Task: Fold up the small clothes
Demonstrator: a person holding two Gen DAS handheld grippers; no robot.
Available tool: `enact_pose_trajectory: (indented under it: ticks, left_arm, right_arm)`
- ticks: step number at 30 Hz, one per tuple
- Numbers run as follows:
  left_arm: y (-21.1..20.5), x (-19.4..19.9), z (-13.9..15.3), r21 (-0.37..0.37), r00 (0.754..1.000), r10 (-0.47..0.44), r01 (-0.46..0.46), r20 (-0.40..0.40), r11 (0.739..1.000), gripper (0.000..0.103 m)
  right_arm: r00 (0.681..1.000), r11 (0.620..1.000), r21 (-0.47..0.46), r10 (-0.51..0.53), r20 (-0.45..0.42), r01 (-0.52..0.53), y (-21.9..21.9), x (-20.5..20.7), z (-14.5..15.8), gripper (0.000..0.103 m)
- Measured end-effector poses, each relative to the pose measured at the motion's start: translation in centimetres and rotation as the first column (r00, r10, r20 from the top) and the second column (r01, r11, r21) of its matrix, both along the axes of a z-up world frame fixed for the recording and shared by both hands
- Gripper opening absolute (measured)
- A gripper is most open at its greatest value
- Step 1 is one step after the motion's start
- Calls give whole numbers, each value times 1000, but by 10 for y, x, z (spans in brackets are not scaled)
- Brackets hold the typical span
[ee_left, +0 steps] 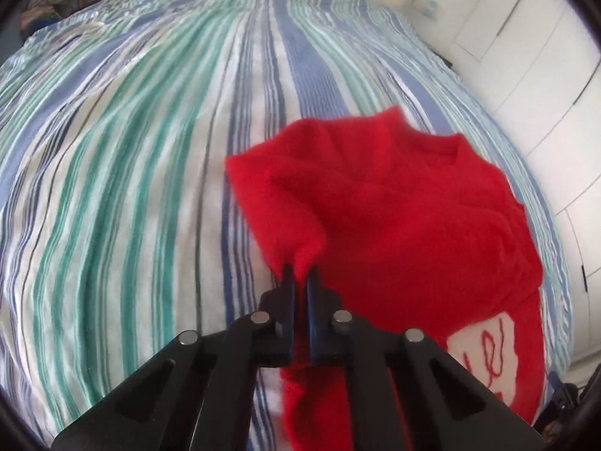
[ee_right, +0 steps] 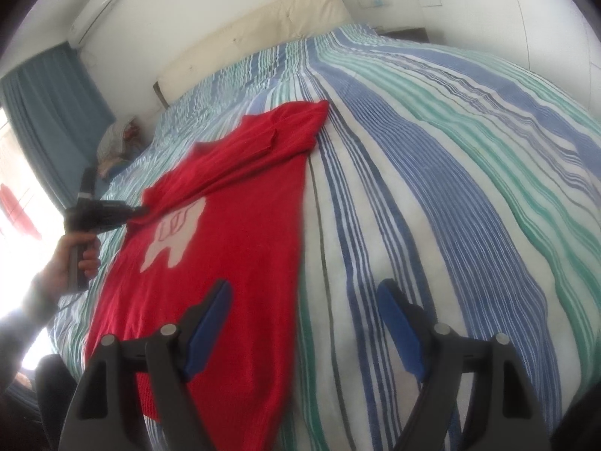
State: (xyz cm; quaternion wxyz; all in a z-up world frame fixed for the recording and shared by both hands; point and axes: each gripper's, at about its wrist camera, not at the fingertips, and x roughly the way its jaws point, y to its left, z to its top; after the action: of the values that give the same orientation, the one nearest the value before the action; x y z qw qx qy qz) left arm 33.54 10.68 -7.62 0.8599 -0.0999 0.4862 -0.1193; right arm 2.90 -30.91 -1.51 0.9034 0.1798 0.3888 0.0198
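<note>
Where the left wrist view looks down along its own fingers, we count one red shirt (ee_left: 394, 203) and one striped bedspread (ee_left: 131, 150) beneath it. The shirt is plain red knit with a pale patch bearing red stitching, seen low and to the right of the claw. The left gripper (ee_left: 300, 274) is clenched on a bunched fold of the shirt's edge, the cloth rising up and away ahead of the fingertips while the rest spreads to the right of them. In the right wrist view we again count one shirt (ee_right: 233, 263), lying mostly flat on the bedspread (ee_right: 450, 188), its pale tooth-shaped patch ahead and to the left of the claw. The right gripper (ee_right: 304, 304) hangs released, with nothing between its blue pads; its left finger is over the shirt's near part, its right finger over bare stripes. Far to the left, a hand (ee_right: 75, 259) holds the left gripper (ee_right: 141, 209), nipping the shirt's far side edge.
</note>
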Motion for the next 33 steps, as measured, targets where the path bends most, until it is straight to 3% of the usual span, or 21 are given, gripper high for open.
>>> enact_pose_trajectory:
  ticks: [5, 7, 9, 12, 14, 16, 18, 23, 27, 33]
  left_arm:
    - [14, -9, -7, 4, 1000, 14, -14, 4, 1000, 12]
    - [14, -13, -3, 10, 1000, 23, -22, -2, 1000, 29]
    - [16, -23, 8, 19, 998, 53, -53, 36, 998, 64]
    - [12, -38, 23, 58, 991, 36, -44, 130, 997, 82]
    - [1, -42, 16, 135, 992, -21, 4, 125, 991, 84]
    - [0, -37, -11, 265, 999, -19, 6, 47, 964, 77]
    - [11, -43, -17, 201, 998, 5, -17, 61, 979, 78]
    - [21, -68, 7, 95, 997, 28, -35, 75, 995, 78]
    - [31, -109, 29, 67, 990, 27, -36, 137, 997, 90]
    - [60, -140, 45, 36, 983, 101, -108, 155, 994, 91]
  right_arm:
    - [999, 999, 16, -34, -5, 34, -12, -2, -1, 78]
    - [999, 998, 48, -37, -15, 37, -15, 0, -4, 79]
    - [999, 998, 52, -33, -7, 34, -14, 1, -2, 79]
    - [1000, 1000, 13, -28, 9, 28, -10, -2, 2, 79]
    - [1000, 999, 16, -28, 4, 28, -9, -3, 1, 79]
    - [1000, 999, 30, -30, -3, 30, -9, -1, -1, 79]
    - [1000, 999, 33, -29, 0, 29, -8, -1, 0, 79]
    - [1000, 1000, -21, -23, 16, 23, -5, -5, 4, 79]
    - [999, 999, -1, -41, 23, 41, -10, -6, 6, 79]
    - [999, 1000, -5, -31, 22, 31, -8, -5, 6, 79]
